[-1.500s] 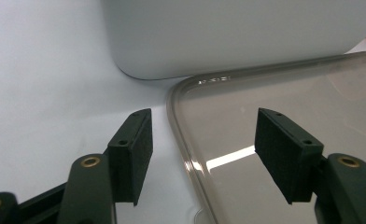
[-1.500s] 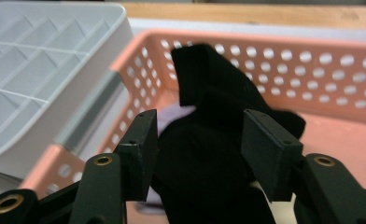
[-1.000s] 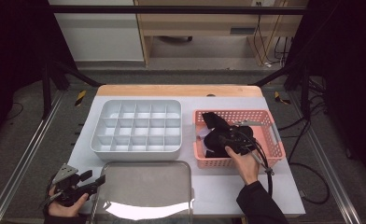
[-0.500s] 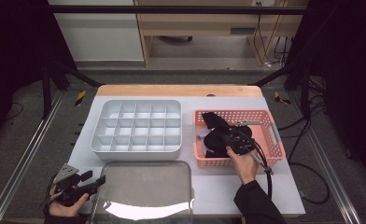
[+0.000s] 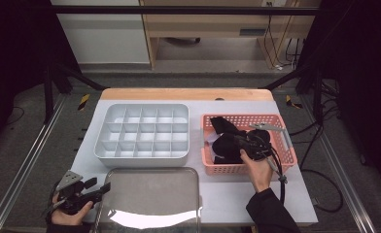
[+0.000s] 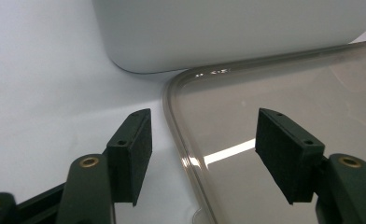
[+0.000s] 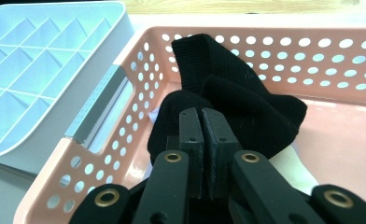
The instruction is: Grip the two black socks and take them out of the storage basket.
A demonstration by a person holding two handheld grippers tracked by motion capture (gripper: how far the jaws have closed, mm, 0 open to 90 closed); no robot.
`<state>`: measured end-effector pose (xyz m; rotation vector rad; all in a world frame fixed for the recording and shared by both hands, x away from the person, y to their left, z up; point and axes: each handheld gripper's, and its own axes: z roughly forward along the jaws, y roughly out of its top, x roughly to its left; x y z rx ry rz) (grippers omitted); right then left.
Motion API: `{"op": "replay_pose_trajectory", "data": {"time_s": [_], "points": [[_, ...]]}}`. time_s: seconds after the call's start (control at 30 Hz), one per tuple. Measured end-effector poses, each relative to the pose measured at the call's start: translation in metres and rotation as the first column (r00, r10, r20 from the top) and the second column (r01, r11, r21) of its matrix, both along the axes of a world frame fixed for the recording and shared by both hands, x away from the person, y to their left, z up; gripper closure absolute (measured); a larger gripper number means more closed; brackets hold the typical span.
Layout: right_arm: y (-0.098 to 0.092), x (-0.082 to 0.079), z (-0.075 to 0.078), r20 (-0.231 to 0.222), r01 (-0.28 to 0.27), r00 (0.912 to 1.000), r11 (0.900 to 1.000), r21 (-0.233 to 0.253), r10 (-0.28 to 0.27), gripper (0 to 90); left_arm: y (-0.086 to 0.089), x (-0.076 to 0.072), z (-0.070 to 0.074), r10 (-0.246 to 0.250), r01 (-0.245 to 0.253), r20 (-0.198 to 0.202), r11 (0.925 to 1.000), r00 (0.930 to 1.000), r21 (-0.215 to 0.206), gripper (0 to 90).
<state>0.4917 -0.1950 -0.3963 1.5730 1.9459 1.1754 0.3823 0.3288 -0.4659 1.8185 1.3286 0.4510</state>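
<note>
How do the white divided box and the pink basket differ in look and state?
The white divided box has solid walls and a grid of cells; the pink basket has perforated walls and one open space. The box's cells look empty, while the basket holds black socks, where the right gripper is shut. Both are rectangular and rest on the table.

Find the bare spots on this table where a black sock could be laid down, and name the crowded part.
Free: the metal tray, bare between the divided organizer and the table's near edge, and the white strip right of that tray. Crowded: the pink basket, where the right gripper sits among black socks.
</note>
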Motion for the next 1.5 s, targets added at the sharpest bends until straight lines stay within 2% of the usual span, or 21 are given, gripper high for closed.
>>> {"op": "replay_pose_trajectory", "data": {"time_s": [0.1, 0.27, 0.33, 0.4, 0.57, 0.7, 0.77, 0.87, 0.93, 1.03, 1.1, 1.13, 1.2, 1.33, 1.5], "points": [[-0.001, 0.002, -0.001, 0.001, -0.003, 1.0, 1.0, -0.002, 0.003, 87.2, 0.0, 0.0, 0.0, -0.001, 0.001, -0.003, 1.0, 1.0, 0.003, 35.8], [0.003, 0.011, -0.01, -0.039, 0.017, 0.9991, 0.999, -0.044, -0.019, 85.7, 0.0, 0.0, 0.0, -0.002, 0.002, -0.001, 1.0, 1.0, 0.001, 35.9], [0.004, 0.014, -0.014, -0.052, 0.027, 0.9982, 0.997, -0.068, -0.031, 81.9, 0.0, 0.0, 0.0, -0.002, 0.002, -0.002, 1.0, 1.0, 0.001, 35.9], [0.005, 0.015, -0.017, -0.059, 0.027, 0.9977, 0.996, -0.089, -0.033, 74.5, 0.0, 0.0, -0.001, -0.005, 0.005, -0.003, 1.0, 1.0, 0.003, 35.9], [0.0, 0.009, -0.014, -0.052, 0.037, 0.9978, 0.995, -0.091, -0.042, 58.7, 0.0, 0.0, -0.001, -0.008, 0.008, -0.002, 1.0, 1.0, 0.006, 35.9], [-0.002, 0.005, -0.014, -0.053, 0.034, 0.9978, 0.994, -0.102, -0.04, 54.3, -0.001, 0.0, -0.001, -0.009, 0.009, -0.006, 0.9999, 0.9999, 0.008, 35.9], [-0.003, 0.002, -0.019, -0.037, 0.038, 0.9985, 0.997, -0.067, -0.041, 52.4, -0.002, 0.0, -0.001, -0.01, 0.01, -0.005, 0.9999, 0.9999, 0.007, 35.9], [-0.003, 0.003, -0.025, -0.074, 0.031, 0.9965, 0.994, -0.101, -0.039, 51.4, -0.002, 0.0, -0.001, -0.011, 0.011, -0.006, 0.9999, 0.9999, 0.008, 35.9], [-0.001, 0.004, -0.028, -0.082, 0.022, 0.9962, 0.995, -0.101, -0.03, 51.1, -0.002, 0.0, -0.001, -0.011, 0.011, -0.005, 0.9999, 0.9999, 0.01, 35.9], [0.004, 0.005, -0.029, -0.088, 0.009, 0.9959, 0.994, -0.106, -0.018, 55.9, -0.002, 0.0, -0.001, -0.011, 0.011, -0.006, 0.9999, 0.9999, 0.008, 35.9], [0.006, 0.006, -0.03, -0.114, -0.005, 0.9934, 0.996, -0.094, -0.006, 66.1, -0.002, 0.0, -0.001, -0.011, 0.012, -0.006, 0.9999, 0.9999, 0.007, 35.9], [0.007, 0.006, -0.03, -0.118, -0.008, 0.993, 0.997, -0.078, -0.001, 72.1, -0.002, 0.0, -0.001, -0.011, 0.011, -0.005, 0.9999, 0.9999, 0.006, 35.9], [0.008, 0.005, -0.029, -0.124, -0.019, 0.9922, 0.997, -0.08, 0.009, 82.9, -0.002, 0.0, -0.001, -0.012, 0.012, -0.005, 0.9999, 0.9999, 0.007, 35.8], [0.006, 0.003, -0.027, -0.123, -0.021, 0.9923, 0.997, -0.076, 0.011, 86.6, -0.002, 0.0, -0.001, -0.01, 0.01, -0.006, 0.9999, 0.9999, 0.007, 35.9], [0.0, -0.003, -0.015, -0.053, -0.012, 0.9985, 0.999, -0.033, 0.011, 86.8, -0.002, 0.0, -0.001, -0.01, 0.01, -0.005, 0.9999, 0.9999, 0.006, 35.9]]}}
